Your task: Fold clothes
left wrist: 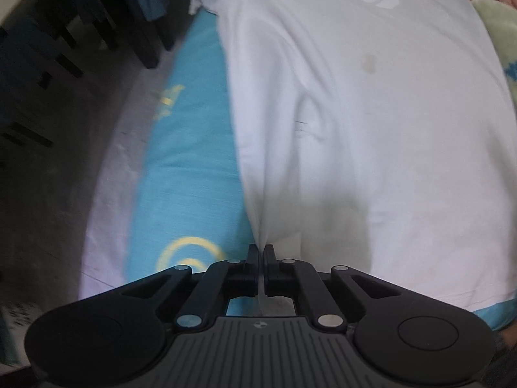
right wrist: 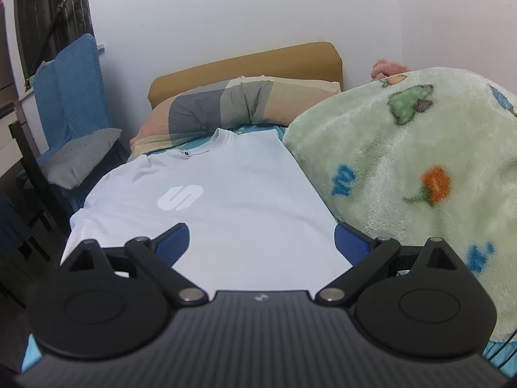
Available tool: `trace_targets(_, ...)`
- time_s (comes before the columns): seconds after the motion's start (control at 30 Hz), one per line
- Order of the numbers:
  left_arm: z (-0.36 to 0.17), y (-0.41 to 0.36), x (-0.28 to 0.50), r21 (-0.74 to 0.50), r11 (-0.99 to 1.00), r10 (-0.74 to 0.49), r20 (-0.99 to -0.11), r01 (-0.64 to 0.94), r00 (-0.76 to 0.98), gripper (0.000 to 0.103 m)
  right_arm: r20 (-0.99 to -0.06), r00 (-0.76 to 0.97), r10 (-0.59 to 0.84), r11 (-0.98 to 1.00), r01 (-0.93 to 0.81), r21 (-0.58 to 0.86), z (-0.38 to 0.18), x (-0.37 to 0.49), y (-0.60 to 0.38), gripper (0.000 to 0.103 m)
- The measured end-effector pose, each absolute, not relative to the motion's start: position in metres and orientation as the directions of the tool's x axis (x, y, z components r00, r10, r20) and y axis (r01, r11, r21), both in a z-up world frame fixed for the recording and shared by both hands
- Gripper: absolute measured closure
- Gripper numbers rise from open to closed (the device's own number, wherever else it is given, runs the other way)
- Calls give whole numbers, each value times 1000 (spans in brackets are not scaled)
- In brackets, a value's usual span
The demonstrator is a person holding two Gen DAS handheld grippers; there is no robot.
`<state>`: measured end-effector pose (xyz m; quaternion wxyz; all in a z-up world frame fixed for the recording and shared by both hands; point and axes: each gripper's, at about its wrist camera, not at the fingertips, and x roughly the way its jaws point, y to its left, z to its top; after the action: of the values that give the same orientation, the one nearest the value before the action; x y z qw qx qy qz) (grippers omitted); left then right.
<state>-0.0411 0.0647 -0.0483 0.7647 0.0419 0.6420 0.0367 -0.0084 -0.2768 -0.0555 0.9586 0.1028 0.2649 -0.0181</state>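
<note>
A white T-shirt (left wrist: 355, 113) with a pale logo lies spread on a turquoise bed sheet (left wrist: 194, 161). My left gripper (left wrist: 261, 249) points down at the shirt's near left edge and is shut, pinching a ridge of the white cloth between its fingertips. In the right wrist view the same T-shirt (right wrist: 232, 200) lies flat with its collar toward the pillow. My right gripper (right wrist: 261, 239) hovers above the shirt's lower part with its blue-padded fingers (right wrist: 173, 241) spread wide and nothing between them.
A green fleece blanket (right wrist: 420, 177) is heaped along the shirt's right side. A striped pillow (right wrist: 226, 106) and a brown headboard (right wrist: 245, 61) lie beyond the collar. To the left, past the bed's edge, are the floor (left wrist: 64, 177), dark chair legs (left wrist: 64, 32) and a blue-covered chair (right wrist: 71, 97).
</note>
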Motion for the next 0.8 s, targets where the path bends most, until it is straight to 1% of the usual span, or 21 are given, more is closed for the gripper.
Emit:
trace_targets(0.1,-29,80,-45,249,967,238,-957,47,166,100,-503,864,32,975,83,204,-53,-8,-276,5)
trace_targets(0.17,-23,92,-49,270,962,262,-954,38,144,100,-501,864,38,974,81,213,-52,-8,-275,5)
trace_targets(0.27,-13,97,-52,253,967,249,-958,14,140,100,-500,864,56,972,67,225,-52,-9,-275,5)
trace_targets(0.33,-10,88,-50,248,969,242,-959,19,148,98,-503,862,62,971,65,231,-52,-9,-275,5)
trace_targets(0.43,-9,75,-48,245,969,236,-955,28,182,79,-502,862,72,965,67,254,-51,-10,-277,5)
trace_targets(0.47,-5,68,-49,234,972,223,-953,30,203,61,-502,862,76,963,67,260,-51,-10,-278,5)
trace_targets(0.5,-2,60,-51,222,974,210,-952,32,225,46,-501,862,79,962,65,265,-51,-10,-278,5)
trace_targets(0.53,4,54,-50,198,980,182,-948,34,260,42,-501,862,83,961,64,270,-51,-10,-278,5)
trace_targets(0.6,12,39,-37,155,987,134,-934,38,330,40,-499,861,94,957,60,283,-51,-9,-278,5)
trace_targets(0.67,20,23,-27,108,993,85,-909,35,408,36,-498,861,105,953,56,299,-53,-8,-279,5)
trace_targets(0.73,34,8,-23,35,999,16,-860,27,509,31,-496,861,113,949,55,311,-54,-6,-279,5)
trace_targets(0.77,42,-4,-22,5,999,-19,-829,42,559,25,-491,863,117,946,54,320,-55,-5,-279,5)
trace_targets(0.8,46,-17,-20,-16,998,-49,-803,60,594,22,-487,866,119,943,56,329,-55,-4,-281,5)
